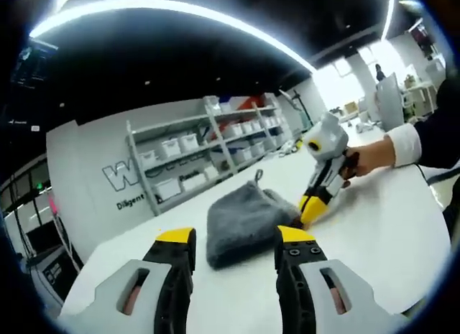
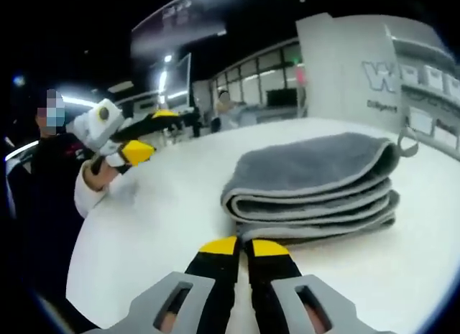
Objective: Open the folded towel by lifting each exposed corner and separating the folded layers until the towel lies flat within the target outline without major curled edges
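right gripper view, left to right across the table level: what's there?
person's sleeve → left gripper → folded grey towel → towel's hanging loop

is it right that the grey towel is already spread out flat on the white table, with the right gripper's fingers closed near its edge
Not quite. The grey towel is not spread out; it is folded into several stacked layers, as the right gripper view shows. The rest holds: it lies on the white table, and the right gripper has its fingers closed together near the towel's edge.
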The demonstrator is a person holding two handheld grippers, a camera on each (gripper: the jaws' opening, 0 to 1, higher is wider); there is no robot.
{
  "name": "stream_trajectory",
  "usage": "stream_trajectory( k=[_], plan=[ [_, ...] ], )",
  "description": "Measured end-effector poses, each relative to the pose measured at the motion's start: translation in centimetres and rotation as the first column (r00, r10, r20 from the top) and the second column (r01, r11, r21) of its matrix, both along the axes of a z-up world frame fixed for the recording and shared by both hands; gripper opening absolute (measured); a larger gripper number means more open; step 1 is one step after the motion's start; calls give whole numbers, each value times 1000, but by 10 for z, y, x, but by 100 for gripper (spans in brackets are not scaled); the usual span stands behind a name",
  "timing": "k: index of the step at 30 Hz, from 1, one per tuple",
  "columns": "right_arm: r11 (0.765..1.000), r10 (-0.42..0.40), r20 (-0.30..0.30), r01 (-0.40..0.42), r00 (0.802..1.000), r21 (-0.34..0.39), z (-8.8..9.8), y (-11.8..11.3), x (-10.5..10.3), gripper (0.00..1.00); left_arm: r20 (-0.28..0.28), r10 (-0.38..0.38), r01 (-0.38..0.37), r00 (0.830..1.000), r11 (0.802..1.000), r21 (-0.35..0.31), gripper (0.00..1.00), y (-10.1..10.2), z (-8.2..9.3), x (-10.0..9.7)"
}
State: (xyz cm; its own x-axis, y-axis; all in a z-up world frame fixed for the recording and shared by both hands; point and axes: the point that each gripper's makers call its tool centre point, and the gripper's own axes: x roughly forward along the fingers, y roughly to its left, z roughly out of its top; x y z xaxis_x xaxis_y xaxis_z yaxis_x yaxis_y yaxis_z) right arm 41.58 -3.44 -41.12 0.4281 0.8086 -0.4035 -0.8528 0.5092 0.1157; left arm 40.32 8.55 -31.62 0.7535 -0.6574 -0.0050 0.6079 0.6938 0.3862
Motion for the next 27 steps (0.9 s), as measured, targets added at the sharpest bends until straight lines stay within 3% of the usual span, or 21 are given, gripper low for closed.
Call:
stream_trajectory(
  k=[4, 11, 18, 23, 27],
  plan=[
    [1000, 7, 12, -7, 1000, -8, 0, 1, -2, 0, 4, -4, 4, 1000, 1000, 14, 42, -4, -2, 0],
    [999, 31, 14, -31, 999, -8, 0, 5, -9, 0, 21, -4, 2, 1000, 996, 93, 41, -10, -11, -1],
    [998, 55, 23, -55, 998, -13, 1, 6, -7, 0, -2, -20, 20, 1000, 998, 66, 41, -11, -11, -3],
    [997, 74, 15, -74, 997, -3, 3, 7, -7, 0, 26, -22, 19, 999, 995, 100, 35, -11, -13, -4],
    [996, 89, 16, -88, 996, -2, 4, 8, -5, 0, 24, -8, 5, 1000, 994, 111, 36, -10, -15, -2]
  ],
)
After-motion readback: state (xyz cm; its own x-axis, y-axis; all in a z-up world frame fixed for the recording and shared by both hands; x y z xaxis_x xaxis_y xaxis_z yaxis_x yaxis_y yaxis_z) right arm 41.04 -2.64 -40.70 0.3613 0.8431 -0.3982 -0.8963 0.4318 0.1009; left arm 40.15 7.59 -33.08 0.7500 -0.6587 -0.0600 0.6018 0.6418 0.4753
